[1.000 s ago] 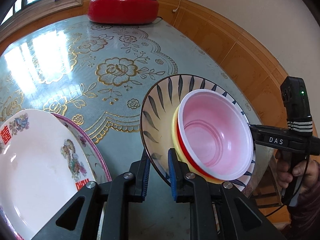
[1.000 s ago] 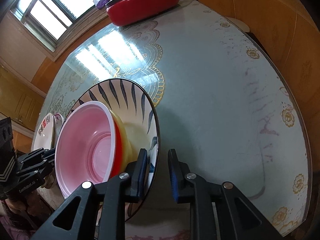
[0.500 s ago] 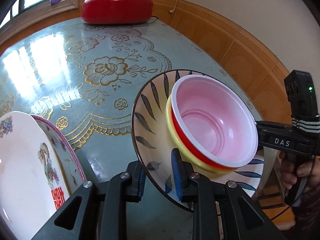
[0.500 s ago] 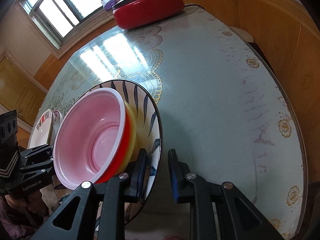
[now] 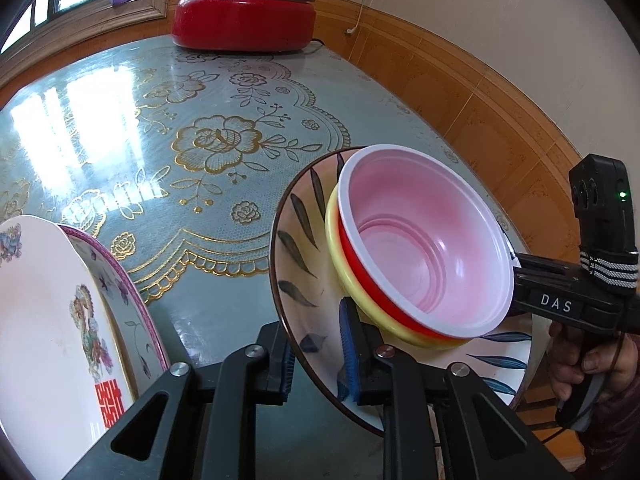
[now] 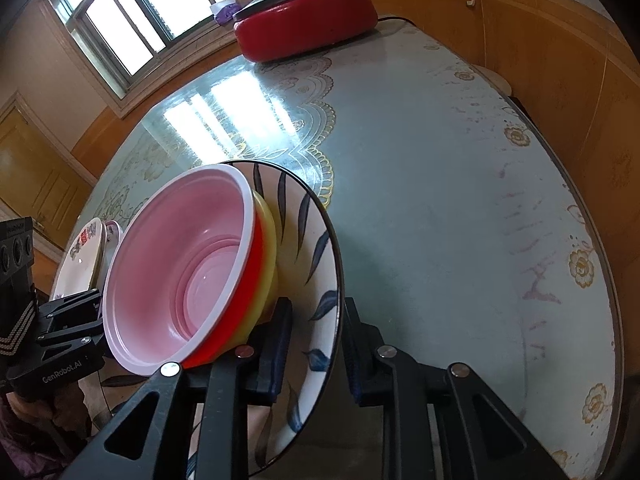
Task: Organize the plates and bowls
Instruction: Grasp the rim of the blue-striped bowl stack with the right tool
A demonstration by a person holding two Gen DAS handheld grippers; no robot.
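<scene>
Both grippers clamp opposite rim edges of the leaf-patterned plate (image 5: 304, 240), the left gripper (image 5: 316, 356) closing tighter, the right gripper (image 6: 316, 344) holding. The nested bowls (image 5: 424, 248) ride centre-frame; floral plates (image 5: 60, 320) wait lower left, unmerged.

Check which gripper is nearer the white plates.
Left. The left gripper, fingers closing on the leaf plate rim, sits beside the white plates; the right gripper holds the opposite rim.

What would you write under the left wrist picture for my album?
Two grippers, left gripper closing and right gripper, hold the leaf-painted plate carrying stacked bowls.
</scene>
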